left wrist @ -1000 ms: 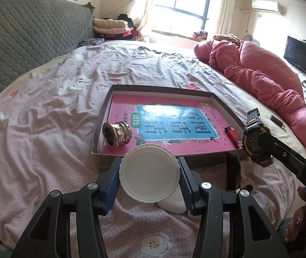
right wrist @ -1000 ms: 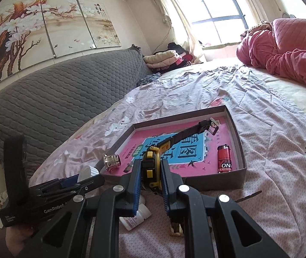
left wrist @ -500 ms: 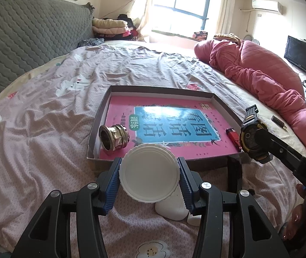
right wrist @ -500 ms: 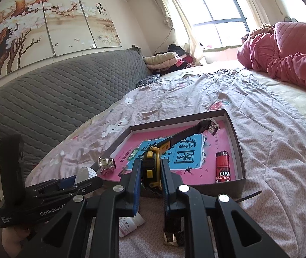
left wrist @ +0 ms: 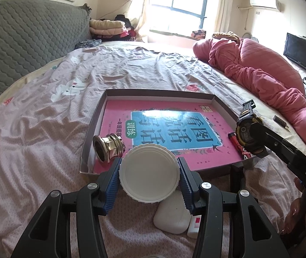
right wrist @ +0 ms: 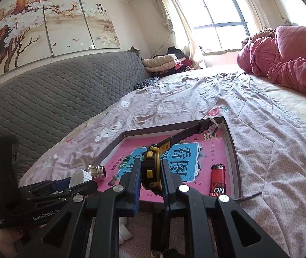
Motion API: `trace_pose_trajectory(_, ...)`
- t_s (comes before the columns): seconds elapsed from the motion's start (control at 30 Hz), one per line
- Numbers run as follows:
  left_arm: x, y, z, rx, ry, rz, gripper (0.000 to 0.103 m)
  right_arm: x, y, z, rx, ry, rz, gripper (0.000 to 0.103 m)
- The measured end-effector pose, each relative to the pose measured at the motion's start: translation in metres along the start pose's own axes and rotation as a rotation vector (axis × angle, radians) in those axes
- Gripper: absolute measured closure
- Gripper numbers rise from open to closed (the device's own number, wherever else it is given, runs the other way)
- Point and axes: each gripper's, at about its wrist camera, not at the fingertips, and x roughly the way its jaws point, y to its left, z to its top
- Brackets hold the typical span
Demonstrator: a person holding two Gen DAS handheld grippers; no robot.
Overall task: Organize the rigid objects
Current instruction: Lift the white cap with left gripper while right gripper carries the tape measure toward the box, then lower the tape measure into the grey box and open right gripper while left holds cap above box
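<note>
Blue ribbed pads of the left gripper (left wrist: 149,180) clamp a round white lid (left wrist: 149,173) by its ridged rim, flat face toward the camera, held above the pink bedsheet (left wrist: 45,129) just short of the near wall of the shallow cardboard tray (left wrist: 92,129). Below the lid a white soap-like bar (left wrist: 172,215) and a small white item with a red mark lie on the sheet. The right gripper (right wrist: 151,173) is nearly closed on a black-and-yellow wristwatch (right wrist: 151,169), pinched at the case, its strap reaching out over the tray toward the far corner. The watch hangs over the tray's near right part.

Inside the tray, a brass threaded fitting (left wrist: 107,148) lies at the near left corner and a red lighter (right wrist: 218,179), printed "ON FASHION", lies near the right wall. Most of the pink booklet (left wrist: 170,133) lining the floor, with large Chinese characters, is bare. Open sheet surrounds the tray on 3 sides. "GenRobot.AI" shows on the left gripper's body, "DAS" on the right's.
</note>
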Motion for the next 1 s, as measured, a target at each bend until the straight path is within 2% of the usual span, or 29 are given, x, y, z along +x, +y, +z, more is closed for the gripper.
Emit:
trace_pose_trajectory(0.53, 0.018, -0.003, 0.014, 0.014, -0.004, 0.025, 0.051, 0.023, 0.003, 0.003, -0.051, 0.028, 0.01, 0.085)
trace_pose_trajectory(1.0, 0.038, -0.016, 0.017, 0.039, 0.021, 0.012, 0.051, 0.042, 0.004, -0.001, -0.078, 0.079, 0.008, 0.084)
